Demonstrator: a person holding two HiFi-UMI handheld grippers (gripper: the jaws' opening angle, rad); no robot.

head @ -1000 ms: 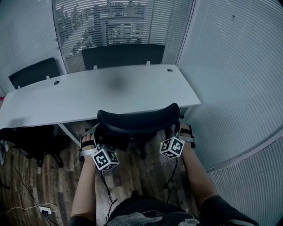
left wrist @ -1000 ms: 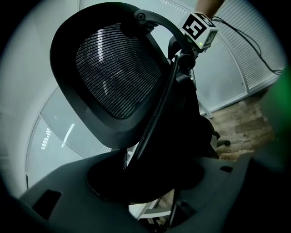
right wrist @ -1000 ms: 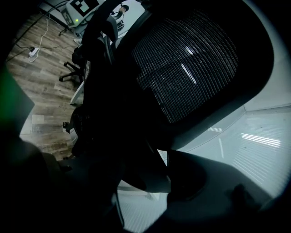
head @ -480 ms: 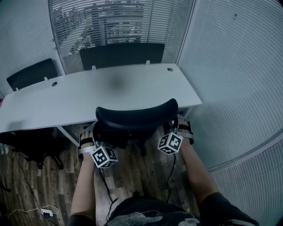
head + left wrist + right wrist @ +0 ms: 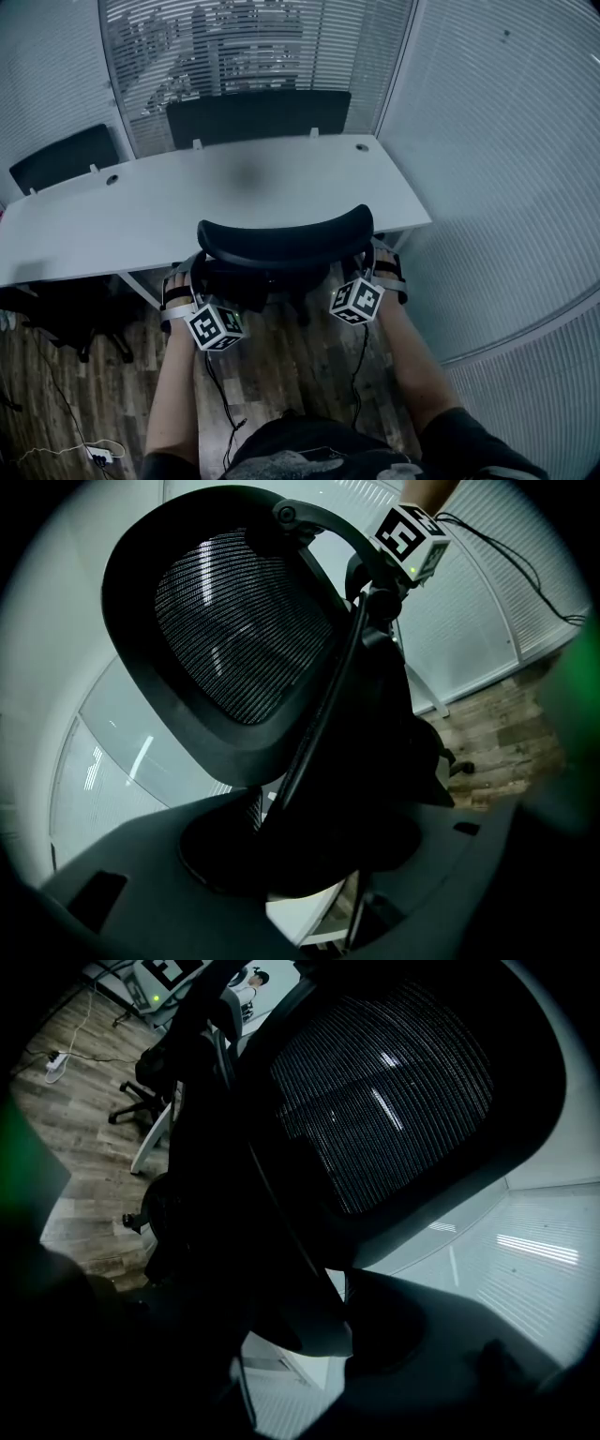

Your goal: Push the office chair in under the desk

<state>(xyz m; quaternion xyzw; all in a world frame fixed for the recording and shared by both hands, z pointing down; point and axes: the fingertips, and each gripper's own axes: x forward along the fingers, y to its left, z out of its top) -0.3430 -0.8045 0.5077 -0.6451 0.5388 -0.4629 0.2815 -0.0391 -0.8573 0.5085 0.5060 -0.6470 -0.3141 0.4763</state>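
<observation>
— While you stand behind it, the white table [image 5: 187,202] fills the middle of the room ahead of you. The office chair [image 5: 281,246] is at its near edge, right of the middle, between you and the tabletop.
— Agreed. In the head view the crest of your chair's back lies along that near edge. The seat is hidden beneath it, so I cannot tell you how far it already reaches under the tabletop.
— Now your tools. Your left hand-held gripper [image 5: 197,272] sits at the left side of the chair back, and your right hand-held gripper [image 5: 367,261] at the right side.
— In each gripper view the jaws stand wide, yet the thick black rim of the mesh backrest [image 5: 234,639] fills the gap and bears on both. I read each one as clamped on the chair, not empty.
— So you are in the push itself, I judge, and not far from its end.
— The next move calls for an even, level shove from both your arms. That way the chair rolls straight and does not swing toward the table leg [image 5: 139,289] on your left. Stop once the chair back meets the tabletop edge, then release.
</observation>
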